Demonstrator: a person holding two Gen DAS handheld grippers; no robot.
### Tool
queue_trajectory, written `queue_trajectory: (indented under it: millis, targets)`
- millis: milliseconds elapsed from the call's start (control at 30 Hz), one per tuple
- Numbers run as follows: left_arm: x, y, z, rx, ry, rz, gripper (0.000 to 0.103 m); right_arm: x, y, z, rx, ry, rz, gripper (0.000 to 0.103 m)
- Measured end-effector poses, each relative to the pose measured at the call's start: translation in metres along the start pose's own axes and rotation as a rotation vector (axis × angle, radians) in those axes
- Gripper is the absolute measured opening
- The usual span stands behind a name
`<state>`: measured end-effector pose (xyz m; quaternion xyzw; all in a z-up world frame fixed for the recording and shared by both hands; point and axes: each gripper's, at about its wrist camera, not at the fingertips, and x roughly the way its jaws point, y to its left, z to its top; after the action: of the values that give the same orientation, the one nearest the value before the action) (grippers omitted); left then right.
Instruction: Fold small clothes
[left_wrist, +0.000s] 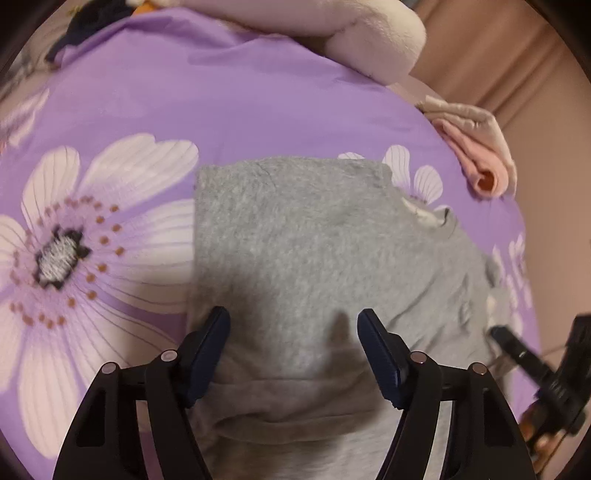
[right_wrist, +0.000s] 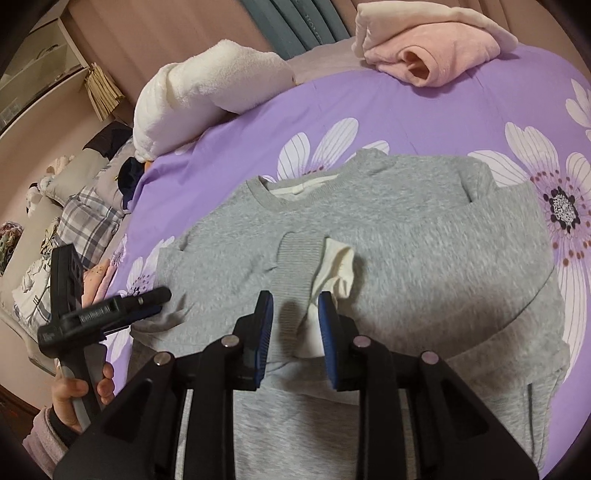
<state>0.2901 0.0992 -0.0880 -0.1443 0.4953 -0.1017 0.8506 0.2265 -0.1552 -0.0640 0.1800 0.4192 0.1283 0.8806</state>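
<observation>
A grey sweatshirt (right_wrist: 406, 236) lies on a bed's purple floral cover (right_wrist: 369, 99), both sleeves folded inward; its ribbed cuff (right_wrist: 295, 266) rests on the chest. The body looks not yet folded up. The right tool (right_wrist: 295, 321) stands slightly parted, gripping nothing. The left tool (left_wrist: 293, 332) hovers released over the sweatshirt. A folded pink garment (right_wrist: 424, 55) and a white plush blanket (right_wrist: 207, 85) sit near the bed's far edge; a cluttered sofa (right_wrist: 55, 229) stands beyond.

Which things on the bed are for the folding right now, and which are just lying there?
For the folding: grey sweatshirt, left gripper, right gripper.

Just lying there: pink clothes, white plush, purple flowered sheet, plaid bedding.
</observation>
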Motion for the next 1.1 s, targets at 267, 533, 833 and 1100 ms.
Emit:
queue_trajectory:
  millis: [267, 533, 833, 1100]
  targets:
    - [0.002, 0.026, 0.004, 0.026, -0.015, 0.136, 0.072, 0.004, 0.008, 0.001, -0.027, 0.003, -0.014, 0.028]
    - [-0.043, 0.031, 0.001, 0.012, -0.083, 0.063, 0.072, 0.000, 0.012, 0.000, -0.037, -0.017, -0.001, 0.028]
    - [-0.046, -0.026, -0.036, 0.227, -0.056, -0.037, 0.072, 0.024, 0.010, -0.016, -0.022, 0.068, -0.036, 0.028]
    - [-0.036, -0.023, -0.057, 0.216, 0.008, -0.019, 0.072, -0.014, 0.006, -0.035, -0.023, 0.067, -0.058, 0.030]
